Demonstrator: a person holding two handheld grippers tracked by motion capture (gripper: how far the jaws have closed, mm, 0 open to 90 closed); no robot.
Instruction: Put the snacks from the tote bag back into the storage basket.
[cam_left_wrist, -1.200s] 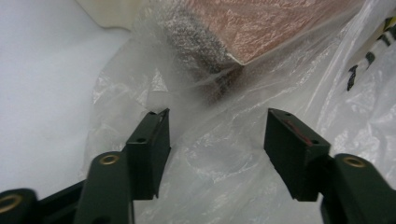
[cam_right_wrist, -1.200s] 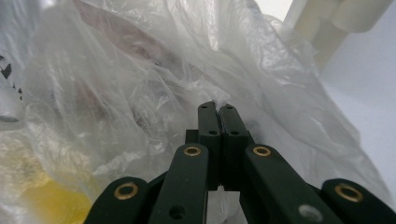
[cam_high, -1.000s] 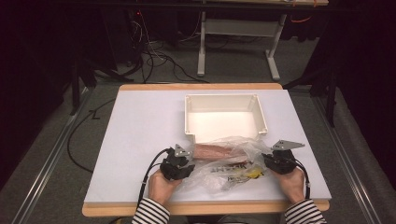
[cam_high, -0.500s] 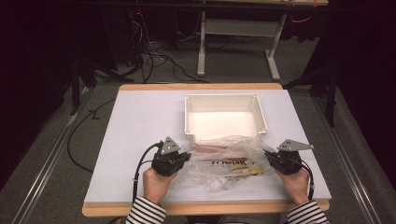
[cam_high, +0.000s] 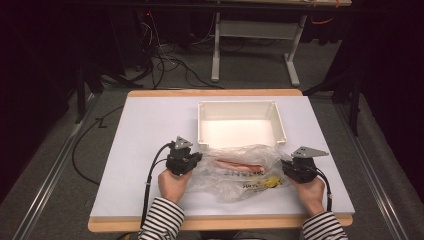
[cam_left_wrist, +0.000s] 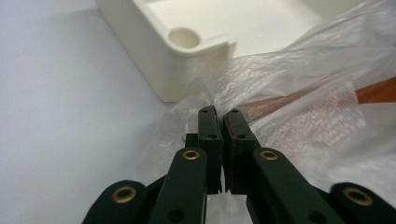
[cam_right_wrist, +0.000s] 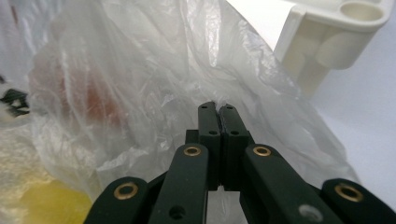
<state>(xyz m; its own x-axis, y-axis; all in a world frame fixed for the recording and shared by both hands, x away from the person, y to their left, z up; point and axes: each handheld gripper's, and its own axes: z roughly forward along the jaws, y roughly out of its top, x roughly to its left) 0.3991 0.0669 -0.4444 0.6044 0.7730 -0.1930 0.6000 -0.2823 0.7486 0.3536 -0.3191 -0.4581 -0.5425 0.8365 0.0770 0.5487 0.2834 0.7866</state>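
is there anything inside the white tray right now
No, in the high view the white tray has a bare floor, and the clear plastic bag lies on the table in front of it between the two grippers.

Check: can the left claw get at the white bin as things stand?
Probably not right away. The left claw is shut on the edge of the plastic bag, so it is busy. The white bin sits just beyond it with bare table between, so once it lets go the way looks free.
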